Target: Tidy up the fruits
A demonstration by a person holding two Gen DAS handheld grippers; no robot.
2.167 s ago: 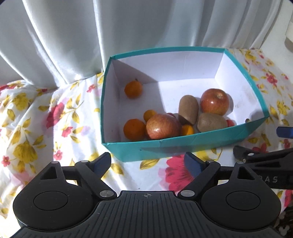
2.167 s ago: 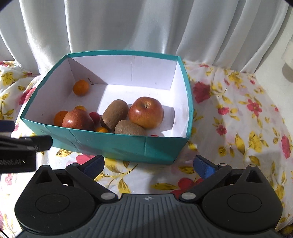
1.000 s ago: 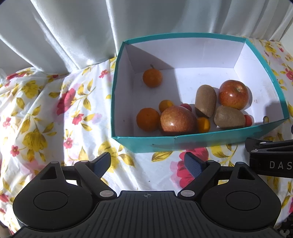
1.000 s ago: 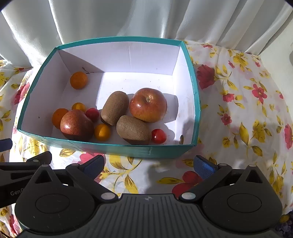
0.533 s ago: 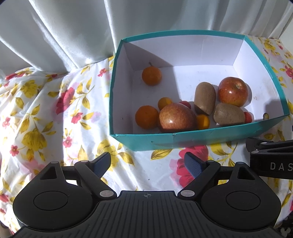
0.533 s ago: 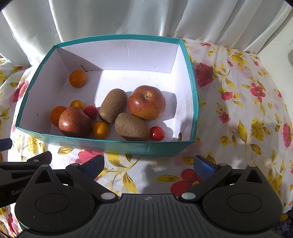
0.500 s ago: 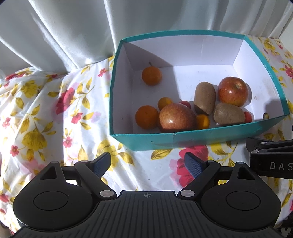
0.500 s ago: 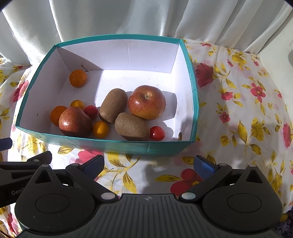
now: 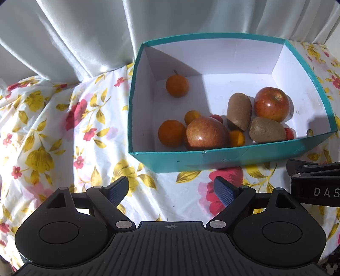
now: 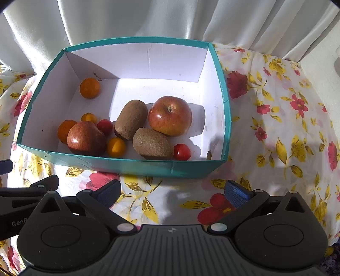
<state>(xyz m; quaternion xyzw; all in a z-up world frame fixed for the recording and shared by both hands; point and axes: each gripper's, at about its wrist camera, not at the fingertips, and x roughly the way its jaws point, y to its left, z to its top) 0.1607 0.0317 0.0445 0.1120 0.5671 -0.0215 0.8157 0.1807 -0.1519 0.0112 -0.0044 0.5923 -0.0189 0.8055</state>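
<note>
A teal box with white inside [image 9: 223, 158] [image 10: 136, 166] stands on the floral cloth and holds all the fruit: two apples [image 10: 170, 115] [image 10: 86, 138], two kiwis [image 10: 130, 118] [image 10: 152, 143], several oranges [image 10: 89, 87] [image 9: 171, 133] and small cherry tomatoes [image 10: 182, 151]. My left gripper [image 9: 171, 190] is open and empty, just in front of the box's near left wall. My right gripper [image 10: 172, 193] is open and empty, in front of the box's near right wall.
A white curtain [image 10: 148, 19] hangs right behind the box. The floral cloth [image 9: 53, 127] spreads left of the box, and in the right wrist view [image 10: 286, 138] right of it. The other gripper's body shows at each view's edge [image 9: 314, 184] [image 10: 19, 197].
Both grippers have risen and tilted down over the last two seconds, so more of the box's inside shows. In the last half second almost nothing moved.
</note>
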